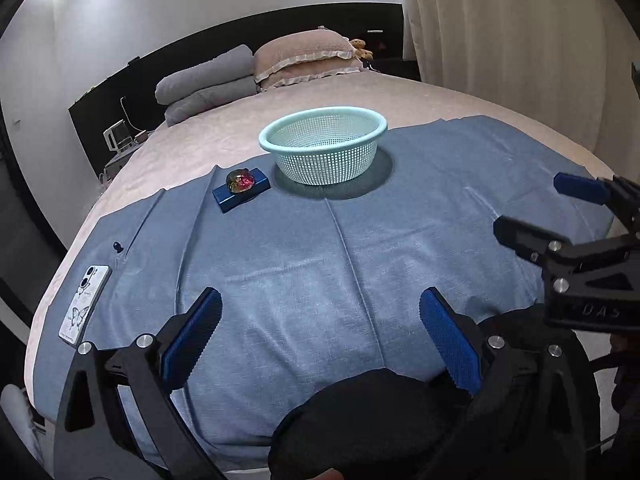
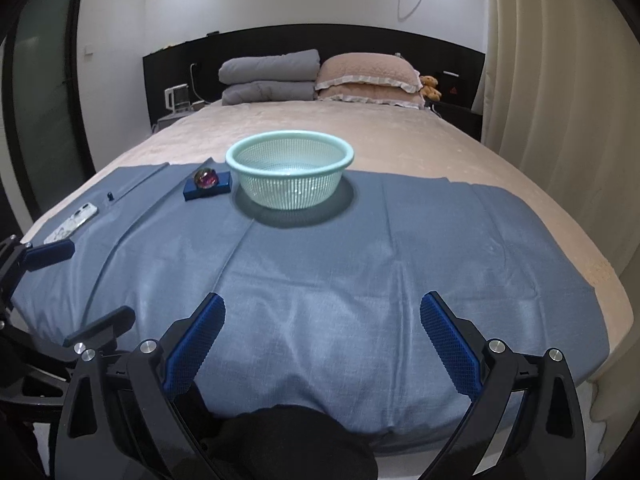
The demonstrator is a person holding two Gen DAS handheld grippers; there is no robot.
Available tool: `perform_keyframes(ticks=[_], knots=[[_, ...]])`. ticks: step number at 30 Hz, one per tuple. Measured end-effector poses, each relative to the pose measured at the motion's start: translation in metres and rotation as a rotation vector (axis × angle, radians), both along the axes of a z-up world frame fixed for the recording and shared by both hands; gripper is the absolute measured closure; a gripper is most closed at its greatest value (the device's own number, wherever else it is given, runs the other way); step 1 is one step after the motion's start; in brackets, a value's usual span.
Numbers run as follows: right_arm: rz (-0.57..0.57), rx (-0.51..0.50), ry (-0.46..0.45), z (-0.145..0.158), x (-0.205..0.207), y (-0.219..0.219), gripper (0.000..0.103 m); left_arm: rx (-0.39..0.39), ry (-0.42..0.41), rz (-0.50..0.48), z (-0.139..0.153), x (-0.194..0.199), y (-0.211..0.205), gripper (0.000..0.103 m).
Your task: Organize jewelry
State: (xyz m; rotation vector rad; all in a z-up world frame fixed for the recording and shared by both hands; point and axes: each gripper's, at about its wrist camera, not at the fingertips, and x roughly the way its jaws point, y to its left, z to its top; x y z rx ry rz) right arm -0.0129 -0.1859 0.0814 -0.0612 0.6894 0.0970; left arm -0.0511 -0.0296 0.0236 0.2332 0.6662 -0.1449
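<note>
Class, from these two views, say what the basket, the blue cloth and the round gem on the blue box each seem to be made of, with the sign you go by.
Basket: likely moulded plastic, pale green, with a smooth rim and a grid of holes.
Cloth: woven fabric, matte, with creases and fold lines.
Gem: probably glass or crystal, glossy, with bright pink and green glints.
Box: unclear; smooth blue, slight sheen.

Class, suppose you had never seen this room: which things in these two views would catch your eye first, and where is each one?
The pale green mesh basket stands out first, sitting on the blue cloth spread over the bed. Just left of it, a shiny multicoloured gem piece rests on a small blue box. In the foreground, the left gripper and right gripper both hover open above the cloth.
</note>
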Motion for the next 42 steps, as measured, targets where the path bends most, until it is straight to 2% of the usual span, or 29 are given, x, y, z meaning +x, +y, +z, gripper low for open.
perform_keyframes(ticks=[4, 14, 18, 21, 26, 29, 32, 42], knots=[[-0.002, 0.010, 0.013, -0.012, -0.004, 0.004, 0.009, -0.059, -0.003, 0.035, -0.007, 0.002, 0.006, 0.006], [-0.047, 0.032, -0.060, -0.017, -0.019, -0.003, 0.009, -0.154, -0.019, 0.112, -0.016, 0.001, 0.025, 0.006], [-0.072, 0.049, -0.074, -0.018, -0.022, -0.009, 0.009, -0.150, -0.019, 0.161, -0.020, -0.001, 0.029, 0.006], [-0.093, 0.050, -0.068, -0.021, -0.023, -0.011, 0.009, -0.147, -0.065, 0.222, -0.017, -0.008, 0.034, 0.006], [-0.068, 0.064, -0.077, -0.022, -0.029, -0.012, 0.009, -0.145, -0.104, 0.246, -0.014, -0.015, 0.037, 0.006], [-0.092, 0.086, -0.079, -0.022, -0.031, -0.018, 0.009, -0.156, -0.099, 0.229, -0.015, -0.016, 0.039, 0.006], [-0.109, 0.105, -0.051, -0.026, -0.027, -0.024, 0.009, -0.140, -0.104, 0.257, -0.015, -0.016, 0.039, 0.006], [-0.096, 0.075, -0.043, -0.029, -0.027, -0.020, 0.009, -0.127, -0.095, 0.232, -0.016, -0.016, 0.036, 0.006]])
